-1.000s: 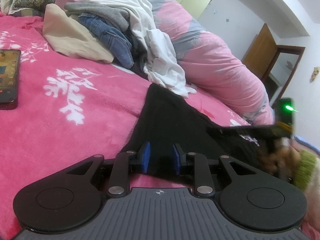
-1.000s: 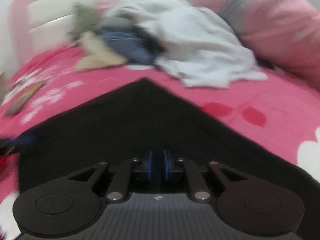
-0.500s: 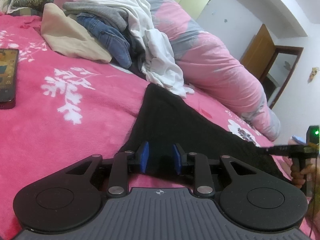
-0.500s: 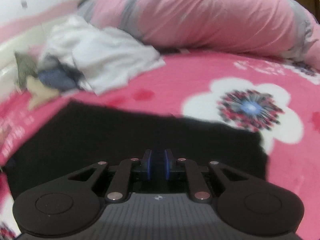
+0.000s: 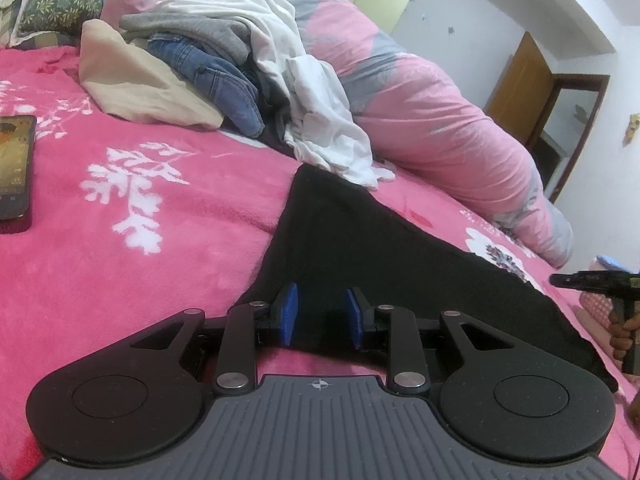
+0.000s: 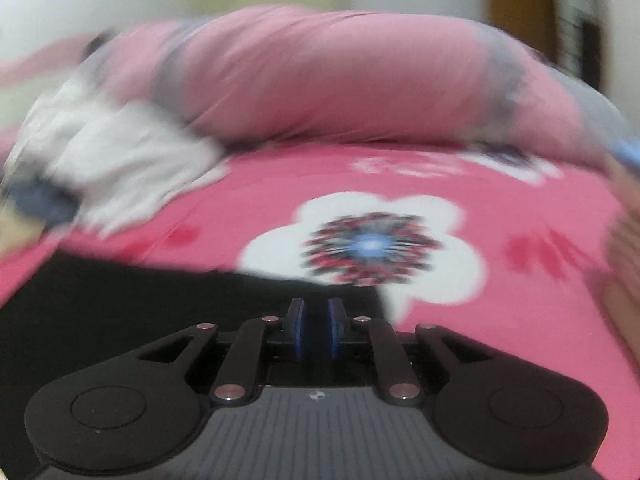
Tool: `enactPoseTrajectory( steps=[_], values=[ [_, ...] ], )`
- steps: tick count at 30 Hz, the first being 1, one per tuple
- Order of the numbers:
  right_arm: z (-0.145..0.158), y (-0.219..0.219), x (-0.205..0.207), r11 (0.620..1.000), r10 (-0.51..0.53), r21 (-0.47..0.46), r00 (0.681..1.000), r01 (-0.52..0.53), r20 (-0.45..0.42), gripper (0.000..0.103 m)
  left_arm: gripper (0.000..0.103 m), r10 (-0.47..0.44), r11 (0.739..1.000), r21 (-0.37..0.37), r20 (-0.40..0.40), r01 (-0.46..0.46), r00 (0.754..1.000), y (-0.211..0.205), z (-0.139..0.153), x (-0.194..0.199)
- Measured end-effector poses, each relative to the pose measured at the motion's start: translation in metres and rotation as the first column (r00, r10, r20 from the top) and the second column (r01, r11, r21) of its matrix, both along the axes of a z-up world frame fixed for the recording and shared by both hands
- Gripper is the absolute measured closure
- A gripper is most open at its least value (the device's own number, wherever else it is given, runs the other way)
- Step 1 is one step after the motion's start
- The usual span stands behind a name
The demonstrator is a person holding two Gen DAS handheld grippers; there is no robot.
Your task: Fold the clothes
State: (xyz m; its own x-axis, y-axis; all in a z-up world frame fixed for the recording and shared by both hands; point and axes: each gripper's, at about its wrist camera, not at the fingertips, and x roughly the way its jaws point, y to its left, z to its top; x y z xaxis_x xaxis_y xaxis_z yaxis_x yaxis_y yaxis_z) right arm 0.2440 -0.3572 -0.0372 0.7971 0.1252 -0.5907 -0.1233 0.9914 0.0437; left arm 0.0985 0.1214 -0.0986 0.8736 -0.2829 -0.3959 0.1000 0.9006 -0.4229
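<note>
Left tongs (image 5: pixel 319 316) stand apart, straddling the near edge of the black garment (image 5: pixel 360 240), which lies flat on the pink bed (image 5: pixel 120 240). Right tongs (image 6: pixel 316 334) sit nearly together over its far corner; blur hides whether cloth is pinched. We judge the fabric light, limp, non-slippery: take corners or hems

A phone (image 5: pixel 14 172) lies at nine o'clock on the pink floral bed cover (image 5: pixel 132 240). A rolled pink-and-grey duvet (image 5: pixel 432 120) runs toward two o'clock, a brown door (image 5: pixel 516 80) behind it.
</note>
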Motion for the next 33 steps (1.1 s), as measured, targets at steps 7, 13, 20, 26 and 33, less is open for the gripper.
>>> enactPoseTrajectory(
  steps=[7, 13, 20, 26, 33],
  values=[
    [-0.013, -0.050, 0.007, 0.925, -0.378, -0.002, 0.920, 0.380, -0.106, 0.081, 0.075, -0.001, 1.000, 0.022, 0.000, 0.001, 1.000, -0.002, 0.001, 0.000],
    [0.020, -0.032, -0.102, 0.986, -0.166, 0.038, 0.985, 0.165, 0.038, 0.081, 0.075, -0.001, 1.000, 0.023, -0.001, 0.001, 1.000, -0.002, 0.000, 0.001],
    [-0.010, 0.024, -0.175, 0.991, 0.093, -0.093, 0.996, -0.092, 0.013, 0.081, 0.075, 0.002, 0.999, 0.037, -0.001, -0.002, 1.000, -0.005, 0.001, 0.001],
    [-0.013, -0.023, -0.211, 0.986, -0.151, -0.074, 0.988, 0.148, -0.037, 0.081, 0.075, 0.002, 0.999, 0.042, 0.000, -0.002, 1.000, -0.005, 0.001, 0.000],
    [0.008, -0.013, -0.208, 0.988, -0.143, -0.047, 0.989, 0.145, 0.043, 0.081, 0.075, 0.002, 0.999, 0.055, -0.001, -0.001, 1.000, -0.006, 0.001, 0.000]
  ],
)
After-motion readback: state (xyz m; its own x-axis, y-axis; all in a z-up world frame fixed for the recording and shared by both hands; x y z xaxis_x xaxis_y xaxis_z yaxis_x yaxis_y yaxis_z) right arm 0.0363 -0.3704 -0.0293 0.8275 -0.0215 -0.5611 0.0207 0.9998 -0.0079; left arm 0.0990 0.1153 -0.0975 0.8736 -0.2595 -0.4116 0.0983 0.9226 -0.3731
